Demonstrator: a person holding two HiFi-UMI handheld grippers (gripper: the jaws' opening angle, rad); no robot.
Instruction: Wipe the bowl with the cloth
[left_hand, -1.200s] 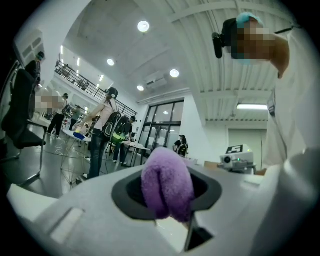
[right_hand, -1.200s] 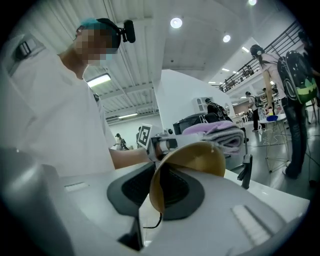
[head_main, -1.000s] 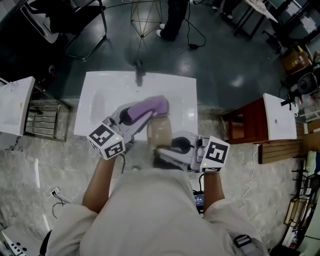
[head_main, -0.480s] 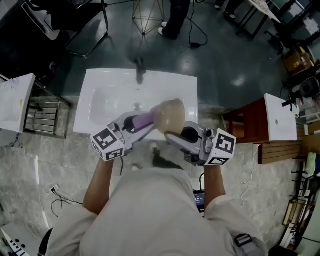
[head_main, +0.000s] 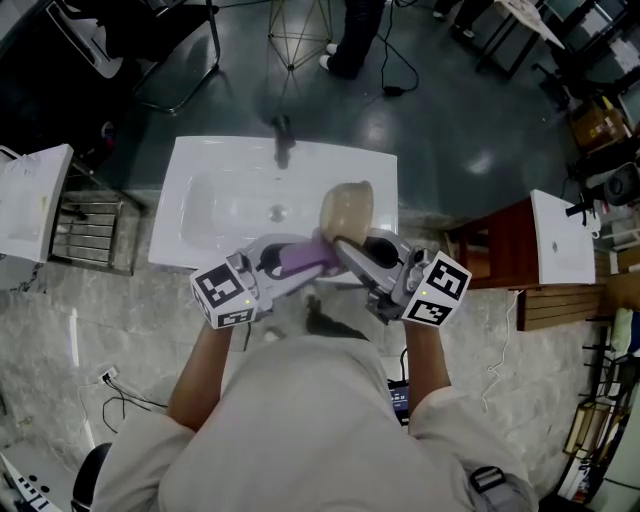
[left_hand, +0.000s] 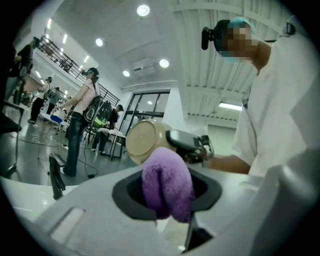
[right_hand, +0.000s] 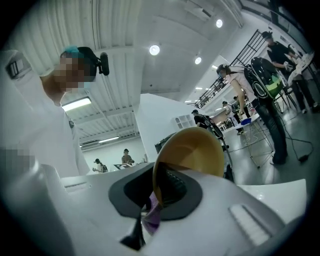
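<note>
**Fig. Person at sink: 2 tongs, 1 bowl, 1 cloth.**

(a) L tongs (left_hand: 167, 202): jaws clamped on 1 purple cloth (left_hand: 166, 180). It is bunched betw. them, and the wad sticks out past the tips.

(b) R tongs (right_hand: 159, 196): jaws closing down on the rim of 1 tan bowl (right_hand: 192, 150), w/ pads pressing the wall from both sides. Bowl stands on edge, hollow side toward the R gripper view and flat base toward the L gripper view.

(c) Head view: bowl is held over the right part of 1 white sink (head_main: 215, 195). Cloth runs from L tongs across to the bowl's near edge, just beside R tongs. A scrap of purple shows under the rim in the R gripper view. Whether cloth and bowl touch can't be told.

(d) Sink fittings: 1 tap (head_main: 283, 138) at the back edge; 1 drain (head_main: 277, 212) mid-basin, left of the bowl.

(e) 2 marker cubes, 1 per tongs: L cube (head_main: 224, 295), R cube (head_main: 432, 290), both nearer the person than the jaws.

(f) Person: light shirt, 2 bare forearms leading to the cubes.

(g) Bkgd: 1 chair (head_main: 150, 45) beyond the sink, top left. 1 bystander (left_hand: 82, 115) w/ backpack stands in the L gripper view; others farther off are too small to count.
</note>
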